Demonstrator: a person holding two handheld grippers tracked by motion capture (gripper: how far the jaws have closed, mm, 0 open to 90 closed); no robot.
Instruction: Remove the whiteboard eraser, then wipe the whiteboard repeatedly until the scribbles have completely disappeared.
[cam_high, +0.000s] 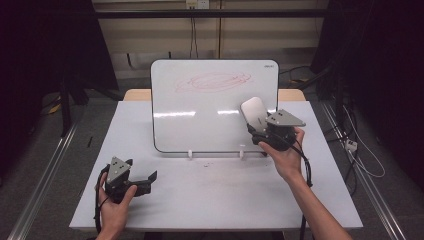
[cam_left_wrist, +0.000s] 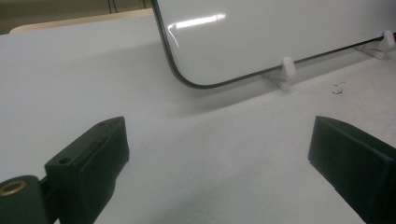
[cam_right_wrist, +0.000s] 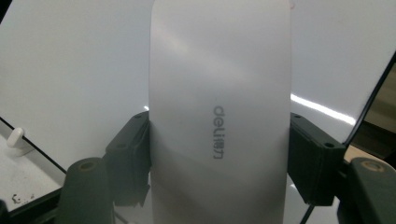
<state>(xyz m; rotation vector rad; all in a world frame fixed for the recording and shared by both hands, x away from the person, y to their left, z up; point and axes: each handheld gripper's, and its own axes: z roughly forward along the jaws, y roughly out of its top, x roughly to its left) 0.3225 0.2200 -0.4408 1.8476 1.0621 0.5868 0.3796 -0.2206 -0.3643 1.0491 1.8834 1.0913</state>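
On tabletop (cam_high: 210, 195): whiteboard (cam_high: 200, 125) propped upright on two white clips (cam_left_wrist: 287, 70), red scribble (cam_high: 215, 82) near top edge.
Eraser (cam_high: 254, 111): grey-white, clamped by its long sides, held up against whiteboard's lower right area, below and right of scribble; printed logo facing camera in right gripper view (cam_right_wrist: 219, 116).
Right gripper (cam_high: 260, 127): fingers (cam_right_wrist: 133, 158) clenched on eraser from both sides, hand raised off tabletop at whiteboard's right edge.
Left gripper (cam_high: 150, 179): fingers (cam_left_wrist: 93, 158) released, spread wide, nothing between; low over tabletop at near-left, well apart from whiteboard, pointed toward its lower left corner.
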